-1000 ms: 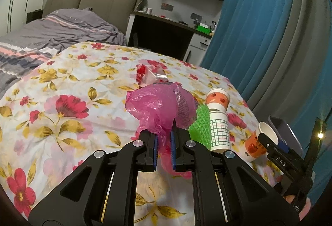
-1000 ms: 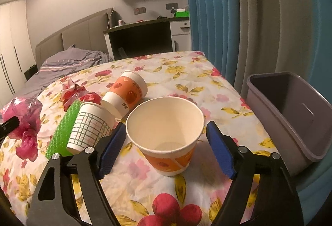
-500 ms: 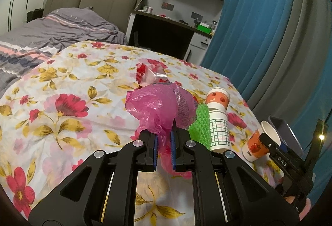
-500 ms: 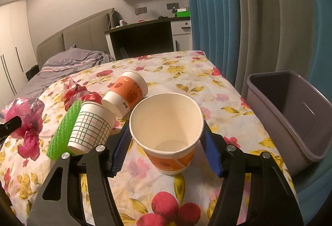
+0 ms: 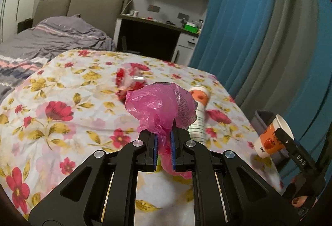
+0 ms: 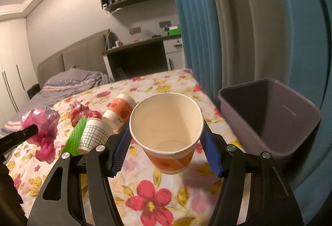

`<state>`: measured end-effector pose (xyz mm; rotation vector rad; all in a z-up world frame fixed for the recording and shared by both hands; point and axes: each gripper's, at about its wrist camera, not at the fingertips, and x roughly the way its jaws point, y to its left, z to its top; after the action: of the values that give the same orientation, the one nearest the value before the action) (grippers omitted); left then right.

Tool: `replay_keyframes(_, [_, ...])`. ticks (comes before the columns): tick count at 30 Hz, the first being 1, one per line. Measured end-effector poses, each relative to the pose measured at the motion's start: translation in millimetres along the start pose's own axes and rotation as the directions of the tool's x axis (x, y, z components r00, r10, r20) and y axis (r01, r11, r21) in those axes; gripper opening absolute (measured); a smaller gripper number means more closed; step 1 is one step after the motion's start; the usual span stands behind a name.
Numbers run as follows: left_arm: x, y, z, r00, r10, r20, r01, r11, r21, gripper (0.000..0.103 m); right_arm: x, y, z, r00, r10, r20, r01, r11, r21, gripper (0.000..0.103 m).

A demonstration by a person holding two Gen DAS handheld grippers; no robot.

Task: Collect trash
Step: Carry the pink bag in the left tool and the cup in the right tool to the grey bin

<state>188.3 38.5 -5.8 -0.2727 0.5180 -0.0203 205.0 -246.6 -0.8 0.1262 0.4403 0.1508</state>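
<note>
My left gripper [image 5: 164, 134] is shut on a crumpled pink plastic bag [image 5: 159, 107], held above the floral bedspread [image 5: 62, 122]. In the right wrist view the bag [image 6: 41, 122] hangs at the far left from the left gripper [image 6: 31, 129]. My right gripper [image 6: 166, 143] is shut on an orange-and-white paper cup [image 6: 172, 161], upright, mouth open and empty, lifted clear of the bedspread [image 6: 149, 203]. The same cup [image 5: 271, 138] appears at the right edge of the left wrist view. A grey bin [image 6: 244, 89] stands just right of the cup, beside the bed.
On the bedspread lie a checked paper cup [image 6: 93, 136], an orange paper cup [image 6: 120, 109] on its side, a green mesh sleeve [image 6: 76, 134] and a red wrapper [image 6: 81, 110]. Blue and grey curtains [image 6: 249, 28] hang behind the bin. A desk [image 6: 137, 55] stands at the back.
The right jaws closed onto the paper cup, then raised it off the bedspread, nearer the bin. The left gripper rose and shifted with the pink bag still in it.
</note>
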Motion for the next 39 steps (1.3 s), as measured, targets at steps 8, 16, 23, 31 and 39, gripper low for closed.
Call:
replay_keyframes(8, [-6.9,-49.5,-2.0,0.998,-0.065,0.002,0.065,0.995,0.071,0.009,-41.3,-27.6,8.0,0.997,-0.023,0.073,0.022,1.0,0.012,0.063])
replay_keyframes(16, [1.7,-117.5,-8.5,0.985,-0.171,-0.035,0.175,0.972,0.16,0.009,-67.2,-57.7,14.0,0.989,-0.082,0.124,0.077,0.996,0.039,0.063])
replay_keyframes(23, [15.3,-179.5,-11.2,0.958,-0.277,-0.073,0.286,0.933,0.219,0.009,-79.3,-83.1,17.2,0.977,-0.149,0.153,0.141,0.988,0.062,0.063])
replay_keyframes(31, [51.1,-244.3,-18.0,0.915,-0.368,-0.169,0.401,0.878,0.26,0.009,-81.8,-106.8,19.4,0.962,-0.209,0.175,0.196,0.977,0.086,0.063])
replay_keyframes(39, [98.6,-297.0,-22.9,0.853,-0.456,-0.253,0.51,0.831,0.224,0.009,-73.6,-129.9,25.1,0.947,-0.263,0.185,0.246,0.963,0.111,0.063])
